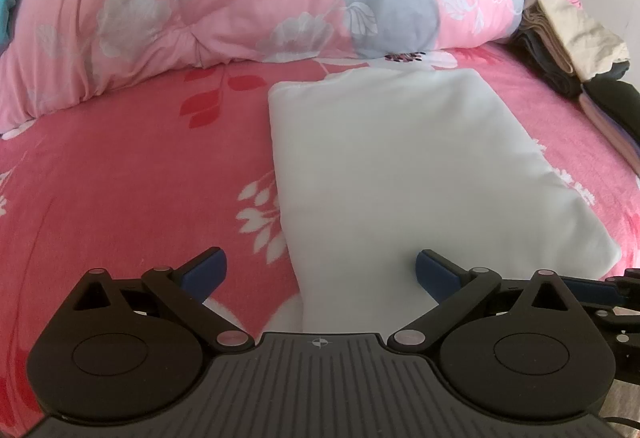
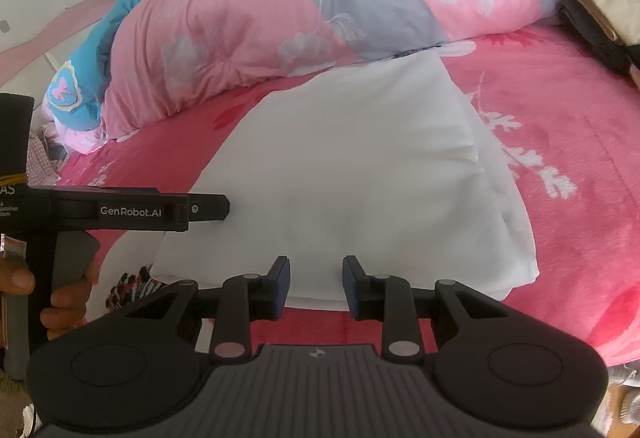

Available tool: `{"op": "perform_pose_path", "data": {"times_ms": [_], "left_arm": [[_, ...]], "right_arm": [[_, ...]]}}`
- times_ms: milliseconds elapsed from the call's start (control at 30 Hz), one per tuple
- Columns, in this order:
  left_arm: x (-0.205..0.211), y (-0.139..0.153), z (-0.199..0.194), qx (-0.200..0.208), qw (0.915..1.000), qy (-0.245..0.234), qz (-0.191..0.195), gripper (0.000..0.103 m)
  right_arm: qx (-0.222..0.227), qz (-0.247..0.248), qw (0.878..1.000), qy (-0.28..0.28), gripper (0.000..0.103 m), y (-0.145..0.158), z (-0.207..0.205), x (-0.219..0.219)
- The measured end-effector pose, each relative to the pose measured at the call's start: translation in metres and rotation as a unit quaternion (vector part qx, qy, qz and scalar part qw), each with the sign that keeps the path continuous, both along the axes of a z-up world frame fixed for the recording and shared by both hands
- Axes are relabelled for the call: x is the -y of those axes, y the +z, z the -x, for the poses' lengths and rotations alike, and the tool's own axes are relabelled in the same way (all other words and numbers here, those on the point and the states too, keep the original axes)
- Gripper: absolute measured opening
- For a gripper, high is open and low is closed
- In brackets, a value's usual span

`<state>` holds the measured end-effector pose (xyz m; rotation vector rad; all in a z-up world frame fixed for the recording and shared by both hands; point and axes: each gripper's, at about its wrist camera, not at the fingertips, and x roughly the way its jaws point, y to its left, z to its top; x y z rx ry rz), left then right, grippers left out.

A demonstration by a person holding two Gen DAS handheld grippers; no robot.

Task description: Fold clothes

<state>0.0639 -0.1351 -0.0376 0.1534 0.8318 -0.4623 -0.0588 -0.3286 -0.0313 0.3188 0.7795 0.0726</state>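
Note:
A white garment (image 1: 400,166), folded into a thick rectangle, lies on the pink floral bedsheet (image 1: 120,178). My left gripper (image 1: 320,270) is open wide and straddles its near left corner, with neither pad touching it. In the right wrist view the same garment (image 2: 352,166) fills the middle. My right gripper (image 2: 318,286) hovers at its near edge, jaws a little apart, and the cloth edge lies flat between the pads. The left gripper (image 2: 222,208) shows side-on at the garment's left edge, with a person's hand (image 2: 60,302) on its handle.
A bunched pink and grey floral duvet (image 1: 240,6) lies across the back of the bed. A stack of folded beige and dark clothes (image 1: 576,42) sits at the back right. A blue cushion (image 2: 80,94) is at the far left. The bed's near edge (image 2: 580,338) curves off at the lower right.

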Motion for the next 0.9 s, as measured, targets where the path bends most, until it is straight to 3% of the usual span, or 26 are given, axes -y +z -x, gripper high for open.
{"op": "perform_pose_path", "data": {"times_ms": [900], "left_arm": [[0.0009,-0.0029,0.0019,-0.004,1.0000,0.000,-0.004,0.103]], "right_arm": [[-0.001,-0.005,1.000,-0.001,0.033,-0.0038,-0.0017,-0.0013]]}}
